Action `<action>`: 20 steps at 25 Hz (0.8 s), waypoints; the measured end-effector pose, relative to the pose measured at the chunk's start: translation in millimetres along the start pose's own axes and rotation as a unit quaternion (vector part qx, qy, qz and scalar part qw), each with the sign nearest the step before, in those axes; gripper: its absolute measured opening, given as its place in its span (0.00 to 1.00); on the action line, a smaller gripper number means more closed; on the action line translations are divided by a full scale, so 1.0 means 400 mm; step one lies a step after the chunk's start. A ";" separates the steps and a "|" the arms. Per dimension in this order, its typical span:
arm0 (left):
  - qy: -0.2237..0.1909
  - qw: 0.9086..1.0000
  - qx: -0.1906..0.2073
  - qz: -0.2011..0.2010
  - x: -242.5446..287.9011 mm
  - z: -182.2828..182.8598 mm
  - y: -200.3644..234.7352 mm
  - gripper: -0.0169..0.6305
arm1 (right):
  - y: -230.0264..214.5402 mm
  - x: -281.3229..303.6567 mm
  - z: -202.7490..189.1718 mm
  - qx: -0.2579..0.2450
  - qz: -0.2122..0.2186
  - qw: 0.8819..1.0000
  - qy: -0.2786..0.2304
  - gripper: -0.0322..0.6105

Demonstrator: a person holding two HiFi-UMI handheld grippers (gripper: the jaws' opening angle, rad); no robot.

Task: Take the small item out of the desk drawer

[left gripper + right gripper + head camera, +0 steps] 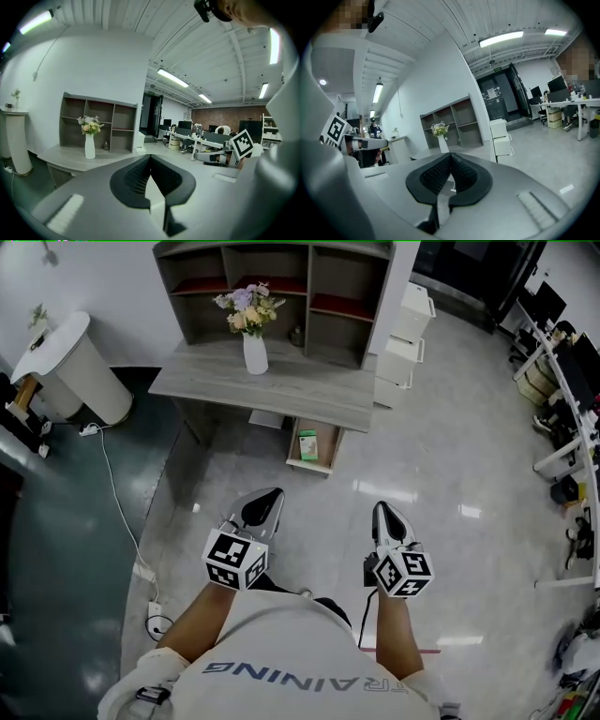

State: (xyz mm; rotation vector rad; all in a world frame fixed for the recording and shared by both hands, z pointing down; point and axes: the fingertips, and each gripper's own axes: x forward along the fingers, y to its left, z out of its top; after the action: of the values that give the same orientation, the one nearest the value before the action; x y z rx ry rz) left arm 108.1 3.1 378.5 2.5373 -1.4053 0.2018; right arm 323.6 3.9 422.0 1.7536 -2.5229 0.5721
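Small green item (pixel 307 444) lies inside the open drawer (pixel 325 466), which is pulled out from under the front edge of the grey desk (pixel 309 399). Both tools are well apart from it, held over the pale floor (pixel 441 456) on the near side. In the head view the left gripper (pixel 270 495) is below and a bit left of the drawer, and the right gripper (pixel 382 512) is below and to its right. The item is nearer the left gripper's tip than the right's, and neither tool touches drawer or item.

Left gripper: jaws closed tip to tip w/ nothing btwn them. Right gripper: same, pads pressed together, empty.

White vase of flowers (pixel 254 351) stands upright on the desk top behind the drawer, in front of the shelf unit (pixel 281 282).
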 end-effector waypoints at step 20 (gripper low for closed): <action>0.046 0.996 -0.029 -0.069 0.366 0.061 0.596 0.03 | 0.123 0.640 0.051 -0.011 -0.058 0.996 0.060 0.07</action>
State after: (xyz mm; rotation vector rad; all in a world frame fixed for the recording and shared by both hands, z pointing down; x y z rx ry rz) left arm -16.4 -245.2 421.5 2.5312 -1.1807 0.2475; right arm 188.2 -218.6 444.7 1.7862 -2.3209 0.6210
